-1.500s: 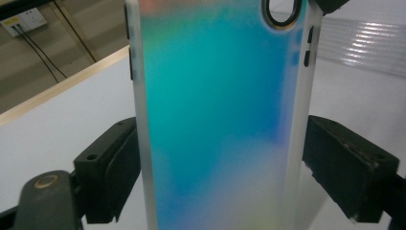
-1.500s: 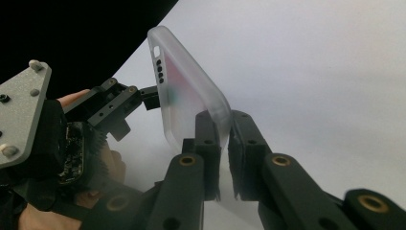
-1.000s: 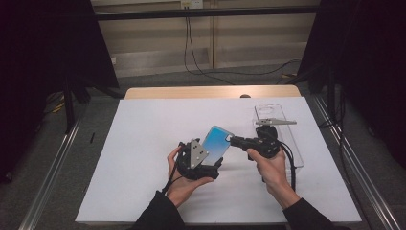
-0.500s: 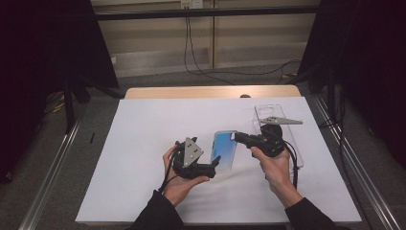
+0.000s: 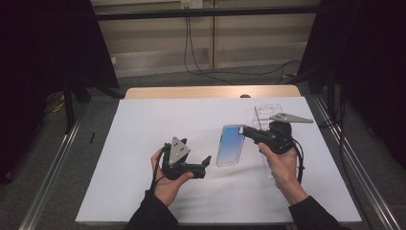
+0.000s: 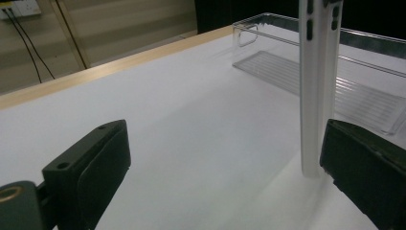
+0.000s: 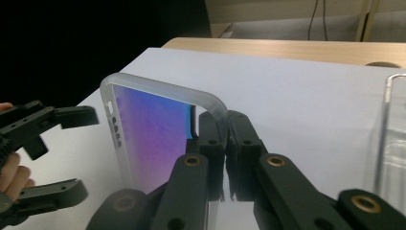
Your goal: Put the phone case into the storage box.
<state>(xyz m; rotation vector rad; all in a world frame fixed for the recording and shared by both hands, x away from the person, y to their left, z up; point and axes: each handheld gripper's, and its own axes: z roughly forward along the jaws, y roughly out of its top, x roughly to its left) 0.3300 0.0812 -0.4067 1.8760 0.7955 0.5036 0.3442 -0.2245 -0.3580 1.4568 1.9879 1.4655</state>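
A phone case with a blue-to-purple back and a translucent rim stands on edge on the white table cover. My right gripper is shut on its upper rim. In the right gripper view the two pads pinch the case wall between them. My left gripper hovers open to the left of the case with nothing between its fingers. The left gripper view puts the case's rim just inside my left gripper's right jaw, not touching. The right gripper view also catches the open left gripper.
A clear plastic tray lies on the table at the right, behind and under my right hand, with its rim and its edge showing in the gripper views. A wooden table edge runs along the back. Metal rails flank the table.
My left gripper has drawn back to the left, away from the phone case. The case has come down from a raised tilt and now rests its lower end on the table.
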